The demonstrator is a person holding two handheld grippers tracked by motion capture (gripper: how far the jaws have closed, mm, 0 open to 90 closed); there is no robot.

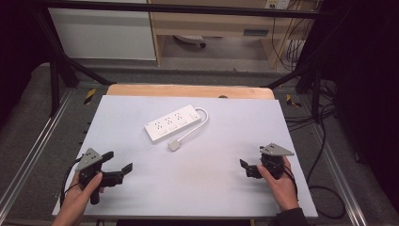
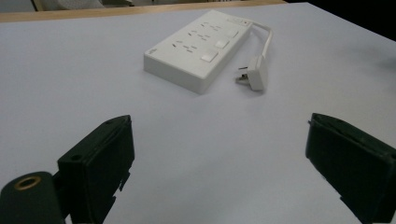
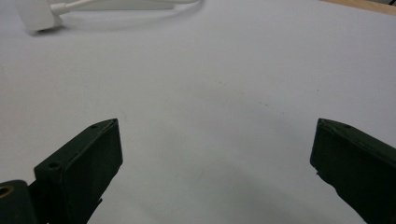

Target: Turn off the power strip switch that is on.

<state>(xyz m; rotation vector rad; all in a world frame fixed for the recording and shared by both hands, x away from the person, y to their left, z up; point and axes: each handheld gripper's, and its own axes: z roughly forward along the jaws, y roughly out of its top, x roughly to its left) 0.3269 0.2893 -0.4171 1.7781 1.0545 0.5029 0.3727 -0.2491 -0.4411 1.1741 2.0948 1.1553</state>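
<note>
White table [image 1: 141, 197] (wooden far edge) bears a power strip [image 1: 172, 123]; left claw [image 1: 118, 163] and right claw [image 1: 244, 165] gape, empty.

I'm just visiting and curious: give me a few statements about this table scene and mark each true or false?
1. The power strip lies flat on the white table top. True.
2. The left gripper is clamped on the plug. False: its jaws stand wide apart, away from the plug.
3. The plug lies on the table beside the strip, joined to it by a white cord. True.
4. The right gripper holds the strip. False: it is open and holds nothing.
5. The strip is black. False: it is white.
</note>
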